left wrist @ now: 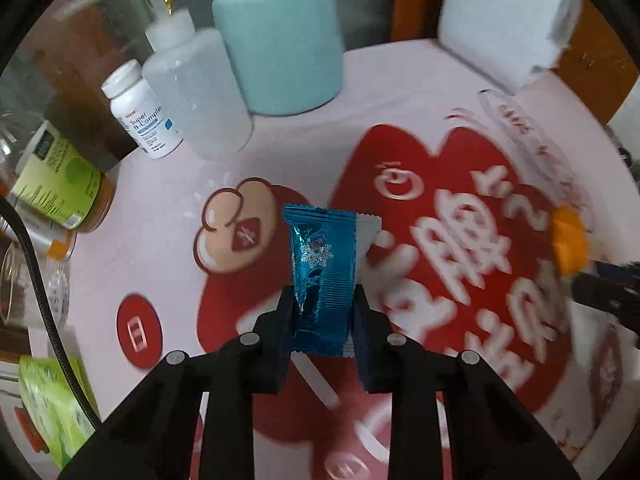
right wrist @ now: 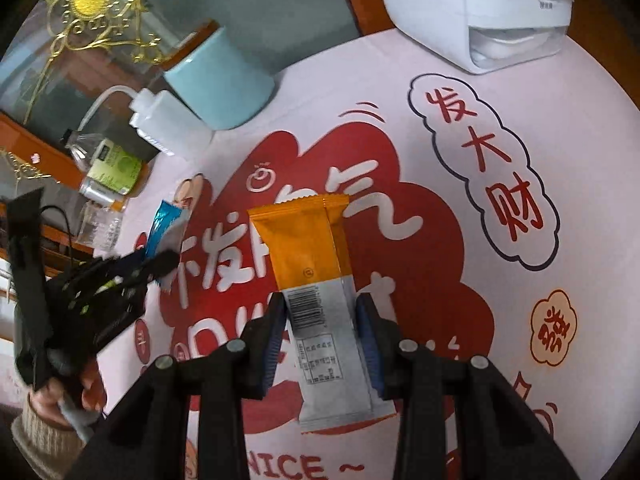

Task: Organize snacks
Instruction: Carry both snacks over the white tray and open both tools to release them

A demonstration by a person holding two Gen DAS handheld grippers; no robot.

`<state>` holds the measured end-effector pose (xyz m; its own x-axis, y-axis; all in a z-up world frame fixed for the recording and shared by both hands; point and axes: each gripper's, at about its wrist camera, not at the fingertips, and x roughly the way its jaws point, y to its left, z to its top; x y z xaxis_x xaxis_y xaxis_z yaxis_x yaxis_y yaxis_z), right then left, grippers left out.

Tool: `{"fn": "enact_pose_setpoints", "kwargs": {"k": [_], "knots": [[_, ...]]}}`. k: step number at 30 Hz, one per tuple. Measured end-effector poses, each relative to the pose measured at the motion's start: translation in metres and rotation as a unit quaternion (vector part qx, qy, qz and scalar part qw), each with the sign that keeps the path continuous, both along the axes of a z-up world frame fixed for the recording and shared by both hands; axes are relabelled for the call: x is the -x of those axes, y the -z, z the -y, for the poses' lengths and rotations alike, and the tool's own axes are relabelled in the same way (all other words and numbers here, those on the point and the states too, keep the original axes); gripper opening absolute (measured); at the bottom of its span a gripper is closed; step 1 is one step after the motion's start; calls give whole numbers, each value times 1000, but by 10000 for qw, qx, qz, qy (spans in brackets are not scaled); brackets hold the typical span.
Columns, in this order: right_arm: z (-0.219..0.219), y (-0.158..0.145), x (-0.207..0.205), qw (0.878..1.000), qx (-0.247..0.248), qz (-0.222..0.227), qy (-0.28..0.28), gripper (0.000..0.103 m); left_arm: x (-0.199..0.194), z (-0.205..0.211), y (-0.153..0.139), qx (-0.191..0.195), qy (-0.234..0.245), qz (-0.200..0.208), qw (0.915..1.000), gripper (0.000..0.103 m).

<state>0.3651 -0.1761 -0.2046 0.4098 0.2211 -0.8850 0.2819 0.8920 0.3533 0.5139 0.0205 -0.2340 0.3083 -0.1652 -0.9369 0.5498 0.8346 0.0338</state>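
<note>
While the left tool [left wrist: 322,312] pinches the blue snack [left wrist: 320,276] and the right tool [right wrist: 322,328] pinches the orange snack [right wrist: 316,280], both snacks hang over the desk [right wrist: 520,320], so putting them away is left.

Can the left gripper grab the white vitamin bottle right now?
Probably not. The left gripper is already shut on the blue snack packet, so its jaws are full. The vitamin bottle stands off beside the squeeze bottle; nothing blocks the path to it.
</note>
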Motion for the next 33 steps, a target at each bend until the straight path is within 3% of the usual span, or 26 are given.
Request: {"fn": "enact_pose_setpoints", "kwargs": {"k": [5,11,14,18,25,33], "knots": [[-7,-23,16,9997,-123,162,-151,36,48,2,-47,207,134,59,9997,24],[-18,-71,59,9979,-275,451,-384,36,123,2,-110,401,187,258,9987,24],[-22,-112,110,9935,-322,963,-519,36,166,-2,-142,547,129,360,9978,24],[-31,-142,180,9852,-384,1450,-834,36,237,-7,-179,753,19,429,9962,24],[-35,-147,279,9755,-691,1664,-1262,36,354,-1,-194,569,-265,669,9958,24],[-19,-122,351,9781,10,1318,-1611,37,436,7,-158,557,-1057,329,9923,24]]}}
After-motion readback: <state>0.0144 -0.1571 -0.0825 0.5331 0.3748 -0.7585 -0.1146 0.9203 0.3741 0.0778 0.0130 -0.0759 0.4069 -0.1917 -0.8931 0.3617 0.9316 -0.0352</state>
